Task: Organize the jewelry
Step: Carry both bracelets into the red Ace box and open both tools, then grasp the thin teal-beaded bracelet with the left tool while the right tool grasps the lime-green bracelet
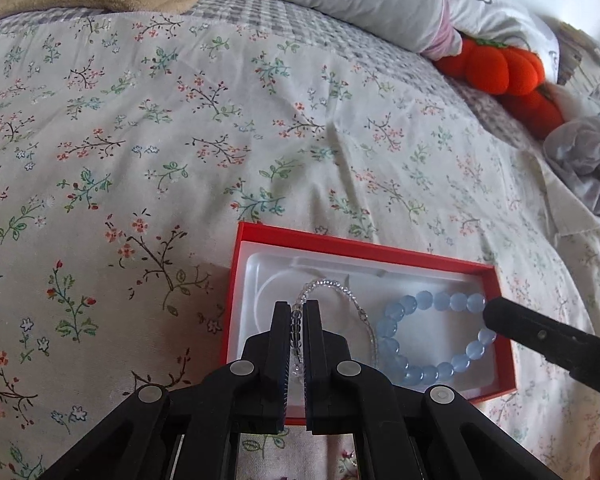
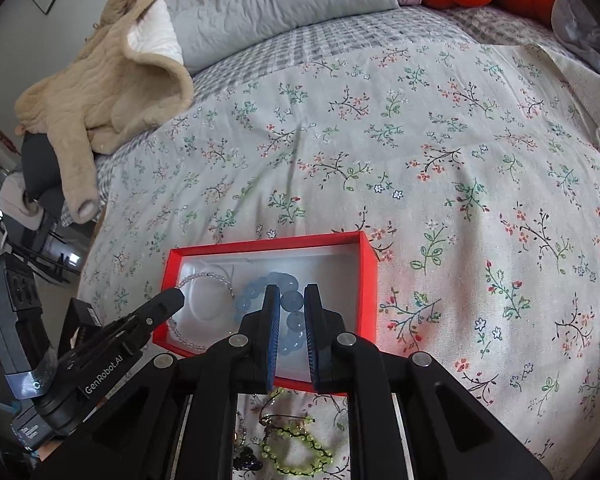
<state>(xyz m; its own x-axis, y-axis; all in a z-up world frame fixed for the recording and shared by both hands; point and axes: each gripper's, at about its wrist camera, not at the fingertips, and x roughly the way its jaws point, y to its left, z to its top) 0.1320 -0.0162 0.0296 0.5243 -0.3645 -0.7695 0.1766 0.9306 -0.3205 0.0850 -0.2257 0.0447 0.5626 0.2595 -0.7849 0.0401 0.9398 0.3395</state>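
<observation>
A red box [image 1: 356, 247] with a white liner lies on the floral bedspread; it also shows in the right wrist view [image 2: 368, 264]. Inside lie a blue bead bracelet [image 1: 396, 312] [image 2: 252, 292] and a clear bead bracelet [image 1: 332, 285] [image 2: 204, 278]. My left gripper [image 1: 297, 312] is shut on the clear bead bracelet over the box's left half. My right gripper [image 2: 292, 300] is shut on the blue bead bracelet, with beads between its fingers. A green bead bracelet [image 2: 300, 450] and dark jewelry [image 2: 246, 458] lie on the bed under the right gripper.
A beige fleece garment [image 2: 108, 92] and grey pillows [image 2: 276, 4] lie at the head of the bed. Orange plush toys [image 1: 504, 68] sit at the right. A grey cloth [image 1: 584, 168] lies at the bed's right edge.
</observation>
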